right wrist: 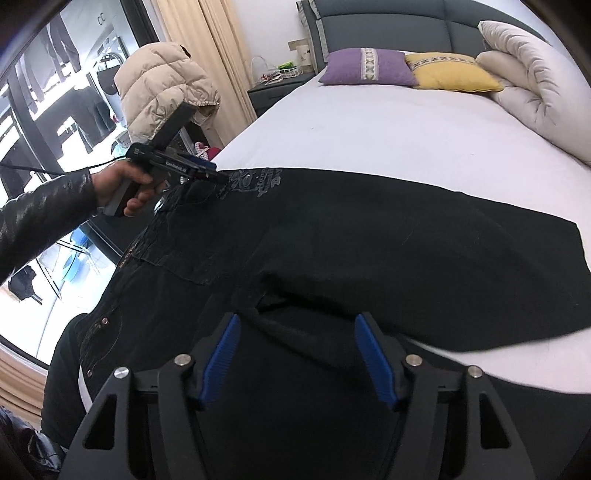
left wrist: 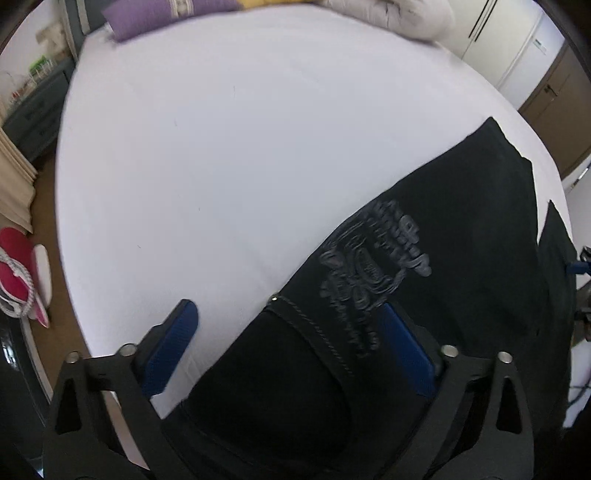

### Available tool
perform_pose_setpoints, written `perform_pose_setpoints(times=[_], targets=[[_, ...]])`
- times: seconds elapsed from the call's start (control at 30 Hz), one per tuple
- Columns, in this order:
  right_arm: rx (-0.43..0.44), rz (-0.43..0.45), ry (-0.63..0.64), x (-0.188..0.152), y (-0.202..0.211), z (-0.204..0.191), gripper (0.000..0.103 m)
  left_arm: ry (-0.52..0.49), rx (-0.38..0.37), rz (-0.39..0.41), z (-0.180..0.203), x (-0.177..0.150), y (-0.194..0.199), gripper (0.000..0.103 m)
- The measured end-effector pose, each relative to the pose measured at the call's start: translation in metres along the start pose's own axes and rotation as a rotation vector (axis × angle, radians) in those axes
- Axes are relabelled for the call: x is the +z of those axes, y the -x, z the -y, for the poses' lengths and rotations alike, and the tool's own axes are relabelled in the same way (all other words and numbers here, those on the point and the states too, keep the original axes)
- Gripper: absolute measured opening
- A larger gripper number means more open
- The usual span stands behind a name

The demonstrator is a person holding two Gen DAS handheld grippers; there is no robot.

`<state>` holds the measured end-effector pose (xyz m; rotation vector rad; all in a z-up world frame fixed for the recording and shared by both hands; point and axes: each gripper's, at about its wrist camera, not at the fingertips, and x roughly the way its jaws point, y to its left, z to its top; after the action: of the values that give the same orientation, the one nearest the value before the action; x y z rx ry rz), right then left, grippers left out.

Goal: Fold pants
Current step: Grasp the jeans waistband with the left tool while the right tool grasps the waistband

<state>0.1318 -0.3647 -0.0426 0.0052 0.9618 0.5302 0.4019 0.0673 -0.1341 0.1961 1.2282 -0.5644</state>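
Up past the black pants (right wrist: 369,236) on the white bed sheet (left wrist: 221,155), a purple pillow (right wrist: 367,66), a yellow pillow (right wrist: 452,72) and a puffy rolled duvet (right wrist: 535,85) sit by the padded grey headboard (right wrist: 406,22), none of it in my way. The pants lie flat, matte cloth with a raised grey print (left wrist: 373,258) and stitched pocket seams. My left claw (left wrist: 286,334) is wide apart over the pocket, gripping nothing; my right claw (right wrist: 295,350) stands partly open over the crotch fold, empty too.
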Motion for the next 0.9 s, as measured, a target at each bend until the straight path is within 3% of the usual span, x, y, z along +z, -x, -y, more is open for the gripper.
perform_pose_setpoints(times=[0.03,0.13,0.2,0.23,0.27,0.37,0.57,0.73,0.9], targets=[[0.004,-0.003,0.002,0.002,-0.003,0.0,0.067,-0.003,-0.007,-0.032,-0.006,0.001,-0.006,0.079],[0.011,-0.016,0.017,0.007,-0.014,-0.002,0.066,-0.003,-0.035,-0.076,-0.016,0.004,-0.012,0.069],[0.019,-0.024,0.032,0.011,-0.02,-0.003,0.063,-0.011,-0.04,-0.09,-0.02,0.008,-0.011,0.051],[0.021,-0.027,0.037,0.014,-0.023,-0.004,0.063,-0.013,-0.041,-0.09,-0.022,0.009,-0.008,0.032],[0.023,-0.028,0.046,0.017,-0.026,-0.004,0.062,-0.012,-0.046,-0.085,-0.024,0.011,-0.004,0.022],[0.011,-0.03,0.096,0.031,-0.031,-0.009,0.061,-0.033,-0.001,-0.049,-0.02,0.01,0.007,0.008],[-0.027,-0.038,0.241,0.088,-0.046,-0.007,0.06,-0.116,0.144,0.123,0.009,-0.012,0.049,0.005],[-0.069,-0.085,0.352,0.134,-0.079,-0.001,0.06,-0.149,0.198,0.243,0.029,-0.031,0.076,0.005],[-0.136,-0.156,0.449,0.164,-0.122,0.004,0.056,-0.178,0.209,0.287,0.043,-0.049,0.088,0.005]])
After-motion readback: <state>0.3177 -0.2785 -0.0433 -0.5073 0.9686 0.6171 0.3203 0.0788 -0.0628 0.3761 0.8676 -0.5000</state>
